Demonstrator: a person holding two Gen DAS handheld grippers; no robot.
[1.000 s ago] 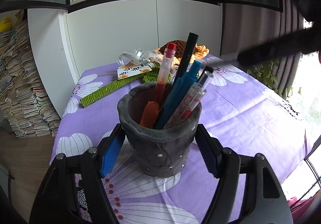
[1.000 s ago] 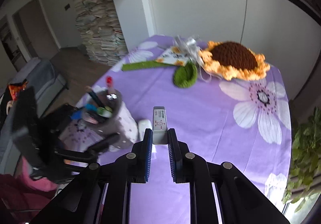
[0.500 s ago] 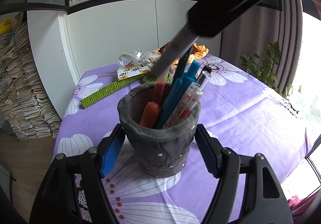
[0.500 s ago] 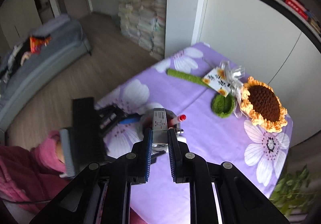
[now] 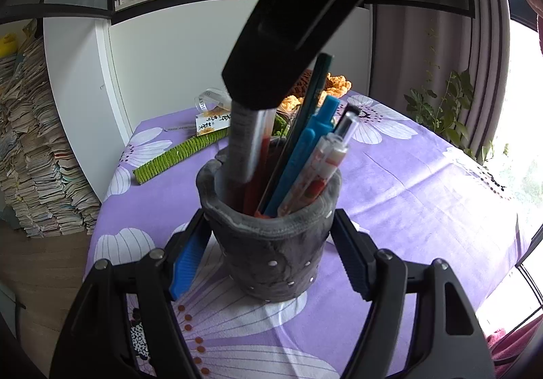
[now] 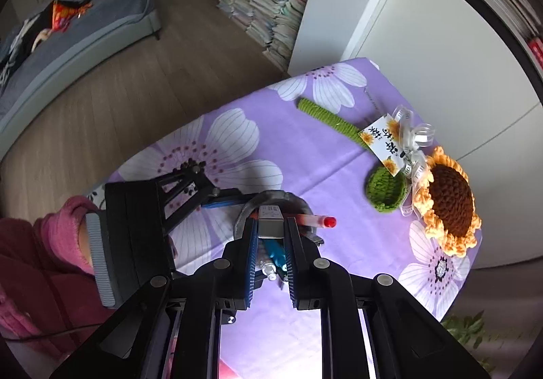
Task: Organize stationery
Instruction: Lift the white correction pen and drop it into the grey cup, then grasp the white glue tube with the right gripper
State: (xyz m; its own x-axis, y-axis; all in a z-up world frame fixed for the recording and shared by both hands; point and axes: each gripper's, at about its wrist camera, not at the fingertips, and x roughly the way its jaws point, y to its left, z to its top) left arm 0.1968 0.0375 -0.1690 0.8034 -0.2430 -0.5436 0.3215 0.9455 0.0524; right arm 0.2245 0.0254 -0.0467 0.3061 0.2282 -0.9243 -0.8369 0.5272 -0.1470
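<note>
Hiding the holder's [image 5: 268, 243] far rim, right claw [image 6: 270, 236] grips a grey box [image 6: 269, 226]; left claw [image 5: 268, 256] clamps holder.

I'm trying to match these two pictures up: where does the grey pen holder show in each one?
Left wrist view: the grey pen holder sits low in the centre, clamped between the left gripper's jaws.
Right wrist view: only the holder's rim shows, centre, just beyond the silver item in the right gripper.
Shared landmark: the green crochet stem.
</note>
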